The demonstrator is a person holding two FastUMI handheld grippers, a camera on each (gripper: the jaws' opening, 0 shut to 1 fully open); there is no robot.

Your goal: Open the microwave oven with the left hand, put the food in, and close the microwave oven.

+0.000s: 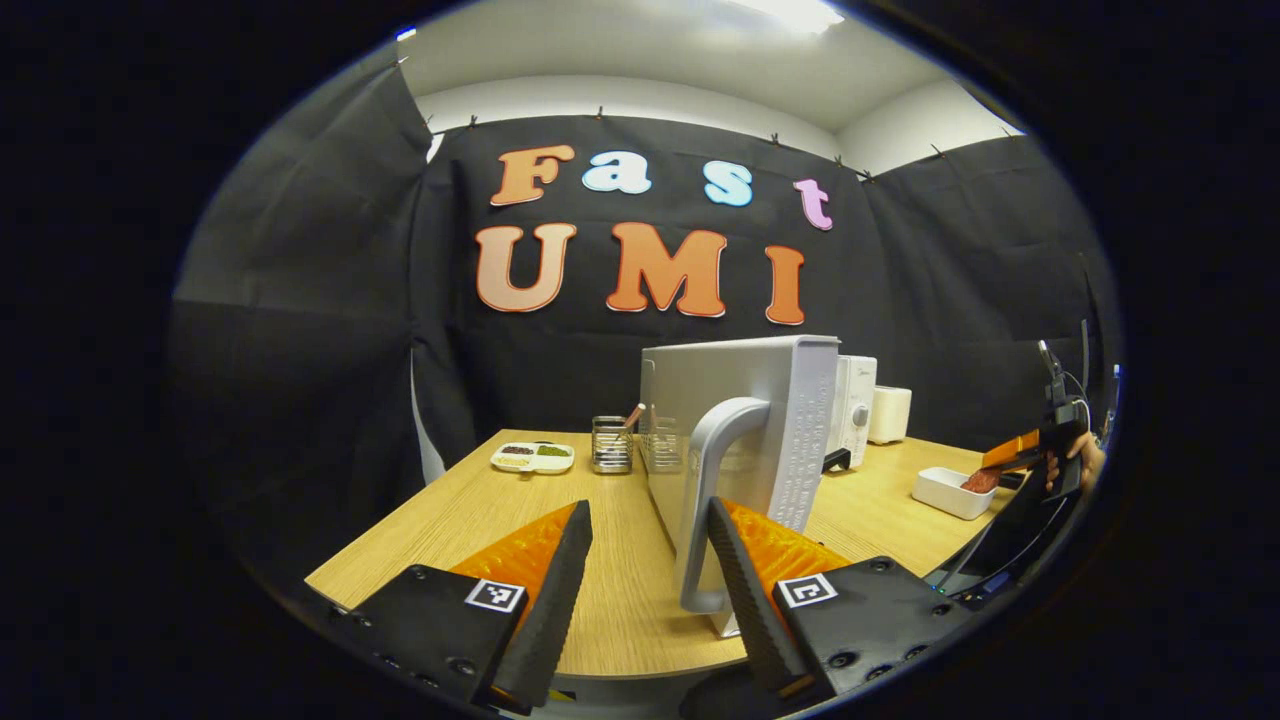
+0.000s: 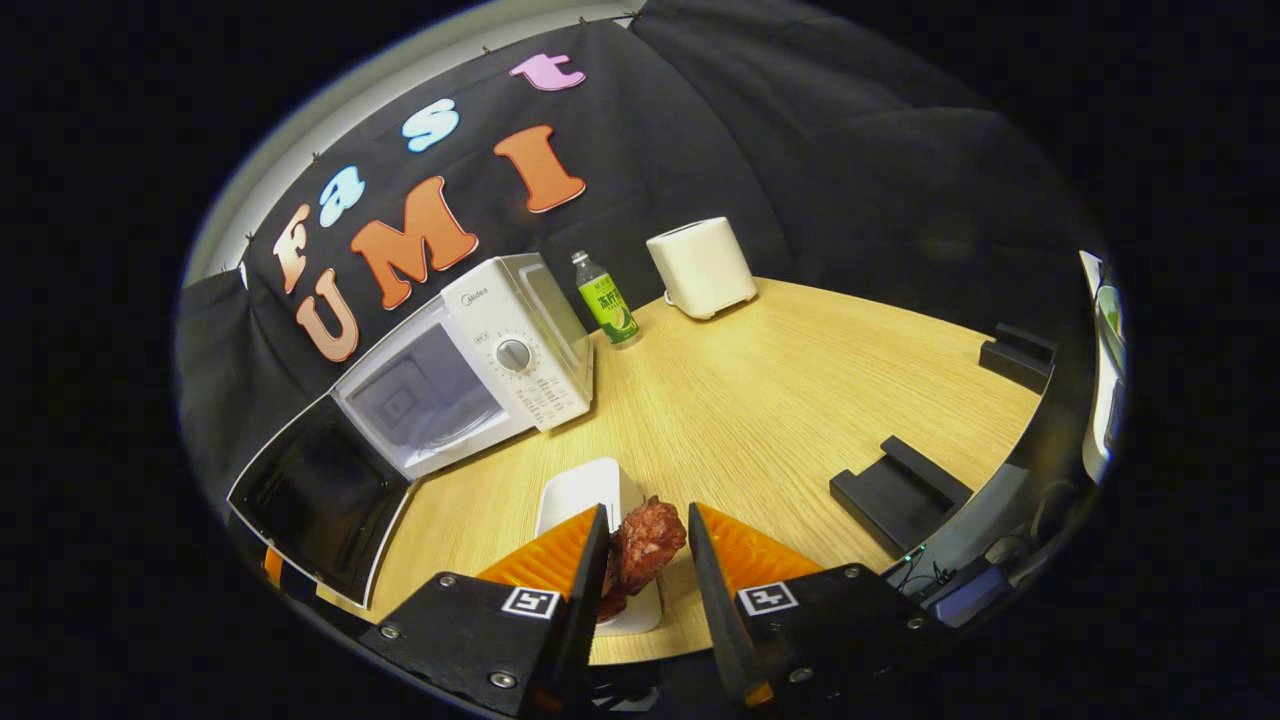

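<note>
The white microwave (image 2: 480, 370) stands at the back left of the table, and its door (image 2: 320, 500) is swung wide open. In the left gripper view I see that door (image 1: 790, 420) edge-on, with its grey handle (image 1: 715, 470) just ahead of my left gripper (image 1: 648, 508). That gripper is open, and the handle sits close to its right finger. My right gripper (image 2: 647, 512) is shut on a reddish piece of food (image 2: 645, 545) just above a white dish (image 2: 590, 490). In the left gripper view the right gripper (image 1: 1015, 455) is at the far right, over that dish (image 1: 945, 490).
A green bottle (image 2: 607, 300) and a white toaster (image 2: 700, 265) stand behind the microwave's right side. Two black holders (image 2: 900, 490) (image 2: 1020, 350) lie near the right table edge. A divided snack dish (image 1: 533, 457) and a metal rack (image 1: 612, 445) sit at the far left.
</note>
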